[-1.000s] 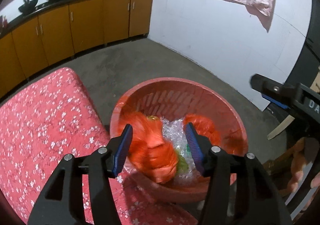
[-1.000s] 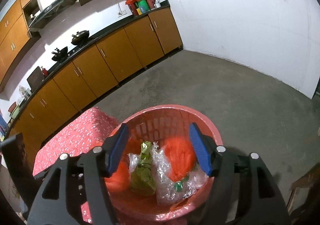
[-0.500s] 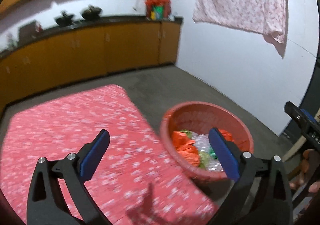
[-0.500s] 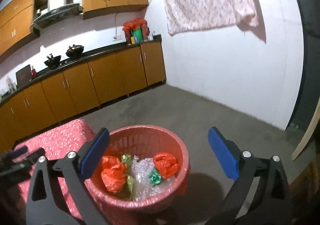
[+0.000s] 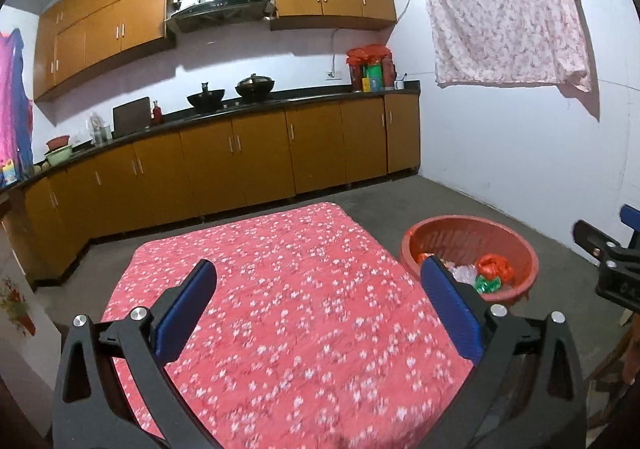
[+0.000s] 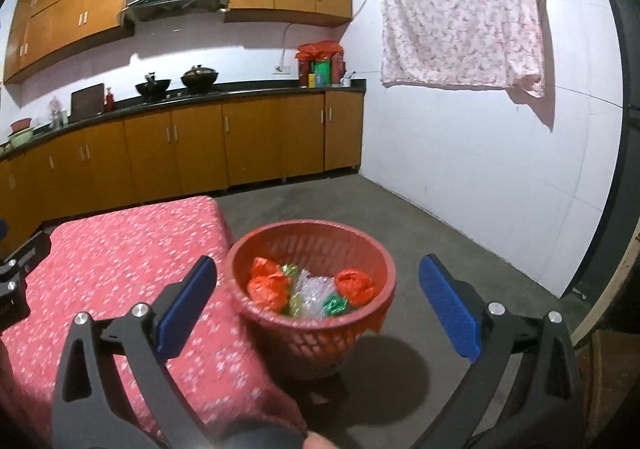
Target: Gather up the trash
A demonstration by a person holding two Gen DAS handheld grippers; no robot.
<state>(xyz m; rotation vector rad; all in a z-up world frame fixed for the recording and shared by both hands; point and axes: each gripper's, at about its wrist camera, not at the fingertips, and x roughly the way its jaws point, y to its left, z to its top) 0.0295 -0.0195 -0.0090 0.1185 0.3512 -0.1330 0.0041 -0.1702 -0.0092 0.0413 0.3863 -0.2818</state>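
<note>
Two grippers, left gripper (image 5: 318,285) and right gripper (image 6: 318,283), hang spread wide and empty; crumpled trash (image 6: 310,289) fills the red basket (image 6: 376,305) just beside the floral-clothed table (image 5: 288,289).

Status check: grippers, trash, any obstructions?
Left gripper open, empty; right gripper open, empty. Crumpled plastic trash in red plastic basket. Nothing blocking.
</note>
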